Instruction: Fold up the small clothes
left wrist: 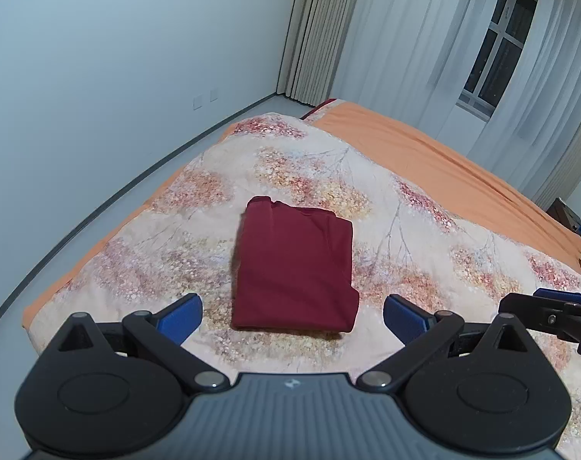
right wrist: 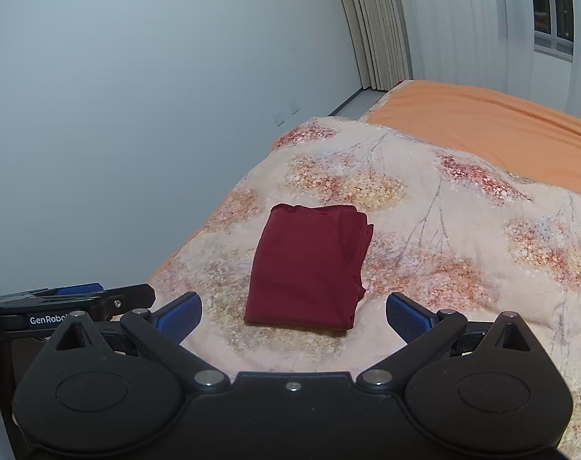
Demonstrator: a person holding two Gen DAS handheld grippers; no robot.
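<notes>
A dark red garment point(left wrist: 294, 264) lies folded into a neat rectangle on the floral quilt point(left wrist: 424, 230). In the left wrist view my left gripper point(left wrist: 292, 316) stands open just in front of the fold's near edge, blue pads point(left wrist: 181, 316) wide apart and holding nothing. The right wrist view shows the same red garment point(right wrist: 309, 264) ahead of my right gripper point(right wrist: 294, 316), also open and holding nothing. Each gripper shows at the edge of the other's view: the right gripper point(left wrist: 558, 303) at far right, the left gripper point(right wrist: 75, 295) at far left.
The quilt point(right wrist: 463, 230) covers a bed with an orange sheet point(left wrist: 443, 153). A grey floor strip and a white wall run along the bed's left side. Curtains point(left wrist: 424, 38) and a window stand behind the bed. A dark bedside piece point(left wrist: 568, 214) sits at far right.
</notes>
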